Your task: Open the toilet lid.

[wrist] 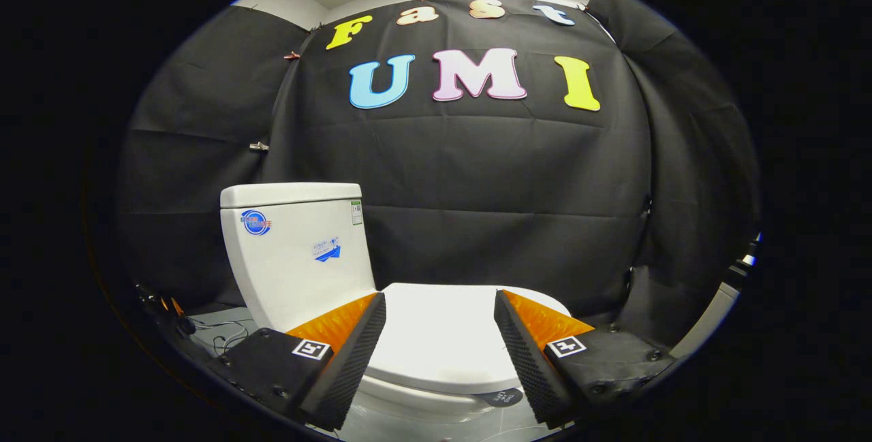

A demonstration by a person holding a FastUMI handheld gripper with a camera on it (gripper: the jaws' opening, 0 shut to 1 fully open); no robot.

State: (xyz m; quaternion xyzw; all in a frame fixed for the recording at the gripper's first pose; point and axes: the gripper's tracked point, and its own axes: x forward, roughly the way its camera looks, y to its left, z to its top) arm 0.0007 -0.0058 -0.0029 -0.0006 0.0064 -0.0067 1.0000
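Two fingers (354, 353) of the tongs (439, 353) stood wide apart in the gripper view, gripping nothing, their ribbed black pads facing each other across an open gap. Each finger had an orange wedge behind the pad and a small square black-and-white marker (311, 349) on its dark base.

Between and just beyond the fingers lay the toilet lid (439, 340), white and smooth, closed flat on the bowl (409, 401). Neither pad touched it; the lid's front edge curved across the gap, and the bowl's white rim showed just below it. A small dark round tag (499, 398) sat under the lid's front edge, near the right finger.

Behind the left finger rose the white cistern (296, 251), upright, with its own flat cover on top and a few stickers on its front and side. It stood at the back end of the lid, off to the left of the gap.

Some thin cables (225, 333) lay on the pale floor (218, 336) beside the cistern's foot. Black cloth (477, 190) hung behind the toilet and around both sides, held up with small clips (259, 146).
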